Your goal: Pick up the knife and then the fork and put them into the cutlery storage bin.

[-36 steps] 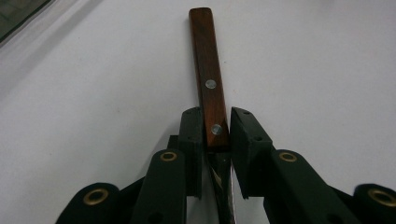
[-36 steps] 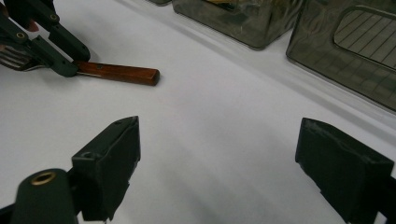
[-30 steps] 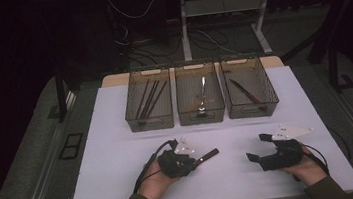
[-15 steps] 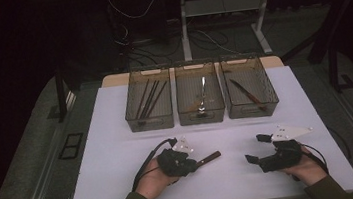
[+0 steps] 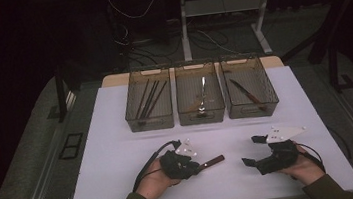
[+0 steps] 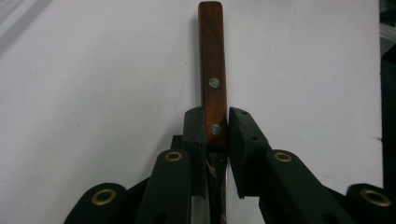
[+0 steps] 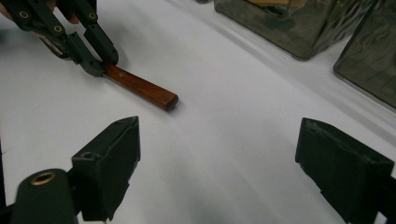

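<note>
A knife with a brown wooden handle point(image 5: 213, 162) point(image 6: 212, 70) lies low over the white table point(image 5: 120, 156), and my left gripper point(image 5: 198, 167) point(image 6: 215, 128) is shut on it. The pads clamp the handle's end beside the blade, at the second rivet. The handle points right, toward my other hand. The right gripper view shows the same handle point(image 7: 140, 88) sticking out of the left gripper point(image 7: 100, 65). My right gripper point(image 5: 251, 150) point(image 7: 217, 154) rests at the table's front right, open wide, with nothing between its pads.
Three clear bins stand in a row at the back. The left bin point(image 5: 136, 120) holds dark sticks, the middle bin point(image 5: 186, 116) a silver utensil, the right bin point(image 5: 266, 105) a wood-handled knife. In the right gripper view the bin walls point(image 7: 299, 28) rise at the upper right.
</note>
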Demonstrator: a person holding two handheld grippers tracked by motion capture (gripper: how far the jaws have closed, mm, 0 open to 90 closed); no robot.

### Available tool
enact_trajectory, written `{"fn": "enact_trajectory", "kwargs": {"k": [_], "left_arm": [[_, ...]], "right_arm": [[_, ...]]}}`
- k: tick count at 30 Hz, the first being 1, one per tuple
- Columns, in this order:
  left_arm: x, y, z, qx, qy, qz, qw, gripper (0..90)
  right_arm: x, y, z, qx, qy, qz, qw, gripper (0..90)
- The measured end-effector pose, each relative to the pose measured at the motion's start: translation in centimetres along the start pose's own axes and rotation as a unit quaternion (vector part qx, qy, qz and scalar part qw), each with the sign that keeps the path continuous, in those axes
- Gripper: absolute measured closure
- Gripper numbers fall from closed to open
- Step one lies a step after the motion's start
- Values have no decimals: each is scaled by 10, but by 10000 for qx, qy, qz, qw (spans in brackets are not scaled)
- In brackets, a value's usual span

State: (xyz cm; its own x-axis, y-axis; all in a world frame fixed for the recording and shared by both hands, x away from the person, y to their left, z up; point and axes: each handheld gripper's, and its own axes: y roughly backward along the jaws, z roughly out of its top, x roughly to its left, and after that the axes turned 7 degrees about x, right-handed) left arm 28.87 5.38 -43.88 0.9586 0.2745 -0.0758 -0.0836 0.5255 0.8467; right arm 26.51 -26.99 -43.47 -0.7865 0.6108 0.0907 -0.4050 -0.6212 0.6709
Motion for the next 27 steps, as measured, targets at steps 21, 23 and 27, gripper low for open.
{"fn": "enact_trajectory", "kwargs": {"k": [21, 23, 27], "left_arm": [[-7, 5, 4, -117, -193, 18, 9997, 772], [-6, 10, 5, -168, -207, -27, 9996, 772], [-6, 17, 8, -256, -300, -104, 9992, 772]], "right_arm": [[3, -4, 5, 16, 138, 249, 9996, 142], [5, -5, 9, 42, 310, 410, 9987, 142], [11, -9, 21, 102, 612, 640, 9960, 143]]}}
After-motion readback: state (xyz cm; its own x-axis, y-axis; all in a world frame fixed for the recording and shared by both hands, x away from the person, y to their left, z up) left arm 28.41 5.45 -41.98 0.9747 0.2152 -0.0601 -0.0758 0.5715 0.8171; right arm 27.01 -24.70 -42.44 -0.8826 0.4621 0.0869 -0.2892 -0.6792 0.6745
